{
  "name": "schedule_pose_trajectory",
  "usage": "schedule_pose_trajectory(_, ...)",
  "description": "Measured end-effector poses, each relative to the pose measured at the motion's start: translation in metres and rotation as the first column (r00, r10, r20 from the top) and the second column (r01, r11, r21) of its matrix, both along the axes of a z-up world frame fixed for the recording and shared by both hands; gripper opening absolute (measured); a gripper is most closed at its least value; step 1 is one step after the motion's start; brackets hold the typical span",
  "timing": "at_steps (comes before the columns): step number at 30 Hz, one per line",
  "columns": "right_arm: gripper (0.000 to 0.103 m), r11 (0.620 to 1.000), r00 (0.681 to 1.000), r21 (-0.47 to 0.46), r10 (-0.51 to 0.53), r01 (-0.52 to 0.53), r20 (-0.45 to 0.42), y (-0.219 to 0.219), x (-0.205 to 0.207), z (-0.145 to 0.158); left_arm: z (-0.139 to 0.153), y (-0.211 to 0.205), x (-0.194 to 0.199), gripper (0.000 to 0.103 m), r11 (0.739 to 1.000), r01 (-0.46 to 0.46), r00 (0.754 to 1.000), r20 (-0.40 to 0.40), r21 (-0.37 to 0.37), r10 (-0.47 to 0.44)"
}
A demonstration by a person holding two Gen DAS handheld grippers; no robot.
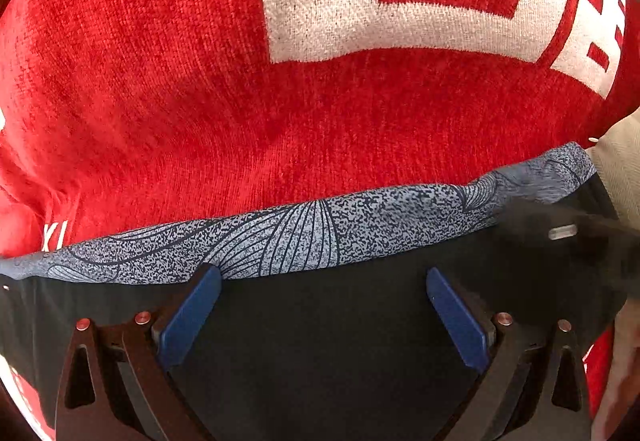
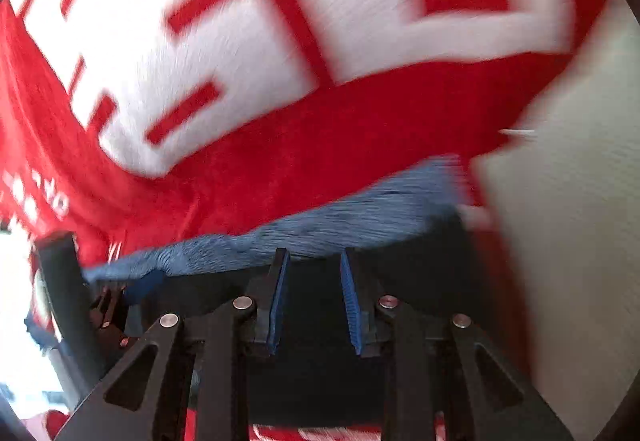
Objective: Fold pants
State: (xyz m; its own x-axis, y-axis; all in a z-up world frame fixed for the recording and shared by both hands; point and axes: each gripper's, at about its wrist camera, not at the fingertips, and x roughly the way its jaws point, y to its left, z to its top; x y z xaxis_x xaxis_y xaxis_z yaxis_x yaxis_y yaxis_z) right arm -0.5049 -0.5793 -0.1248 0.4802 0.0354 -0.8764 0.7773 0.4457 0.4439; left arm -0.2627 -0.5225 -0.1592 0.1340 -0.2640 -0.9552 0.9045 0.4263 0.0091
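Observation:
The pants are black cloth (image 1: 320, 345) with a blue-grey patterned band (image 1: 320, 237) along the far edge, lying flat. My left gripper (image 1: 323, 275) hovers over the black cloth just short of the band, its blue pads (image 1: 188, 321) wide apart and holding nothing. The right wrist view is blurred. In it my right gripper (image 2: 314, 255) stands over the same black cloth (image 2: 312, 381) near the band (image 2: 340, 225). Its pads (image 2: 276, 305) keep a narrow gap, and nothing shows gripped between them.
The pants lie on a red blanket (image 1: 200, 101) with large white lettering (image 2: 224, 61). A beige surface (image 2: 580, 201) borders the blanket on the right. A dark blurred shape (image 1: 560, 233) sits at the right end of the band, and a dark bar (image 2: 60, 281) shows at the left.

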Motion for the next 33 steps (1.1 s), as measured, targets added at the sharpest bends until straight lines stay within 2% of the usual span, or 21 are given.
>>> schedule_pose_trajectory(2,0.024,0.998,0.999,-0.04,0.037,-0.038,-0.02,0.0,0.01,-0.006,-0.003,0.003,0.003,0.103,1.0,-0.005,1.0,0.004,-0.006,0.005)
schedule_pose_trajectory(4,0.011,0.993,0.996,-0.117,0.009,-0.019,-0.086,-0.009,0.01,-0.005,-0.008,0.009,0.003,0.103,1.0,-0.007,1.0,0.005,-0.011,0.007)
schedule_pose_trajectory(7,0.008,0.99,0.99,-0.126,-0.085,0.071,-0.113,-0.02,-0.004,-0.009,-0.019,0.02,0.011,0.103,1.0,-0.009,1.0,0.001,-0.015,0.009)
schedule_pose_trajectory(9,0.008,0.982,0.982,-0.17,-0.105,0.079,-0.155,-0.019,-0.01,-0.002,-0.021,0.024,0.013,0.103,1.0,-0.009,1.0,-0.002,-0.013,0.009)
schedule_pose_trajectory(14,0.017,0.977,0.968,-0.2,-0.114,0.069,-0.225,0.0,-0.035,0.028,-0.014,0.023,0.009,0.103,1.0,-0.006,1.0,-0.006,-0.012,0.006)
schedule_pose_trajectory(16,0.031,0.98,0.961,-0.196,-0.084,0.032,-0.265,0.014,-0.038,0.028,-0.015,0.022,0.01,0.103,1.0,-0.005,1.0,-0.005,-0.012,0.005)
schedule_pose_trajectory(18,0.037,0.983,0.955,-0.183,-0.053,-0.001,-0.291,0.026,-0.042,0.024,-0.018,0.019,0.014,0.103,1.0,-0.001,1.0,-0.003,-0.008,0.001)
schedule_pose_trajectory(21,0.037,0.976,0.95,-0.216,-0.036,-0.033,-0.309,0.035,-0.04,0.021,-0.019,0.018,0.015,0.103,1.0,0.004,1.0,-0.006,-0.002,-0.004)
schedule_pose_trajectory(28,0.04,0.979,0.948,-0.204,-0.036,-0.031,-0.316,0.034,-0.019,0.012,-0.017,0.011,0.015,0.103,1.0,0.01,1.0,-0.009,0.019,-0.01)
schedule_pose_trajectory(33,0.041,0.978,0.945,-0.205,-0.029,-0.04,-0.325,0.03,-0.032,0.019,-0.009,0.006,0.014,0.103,0.999,0.006,1.0,0.007,0.053,-0.007)
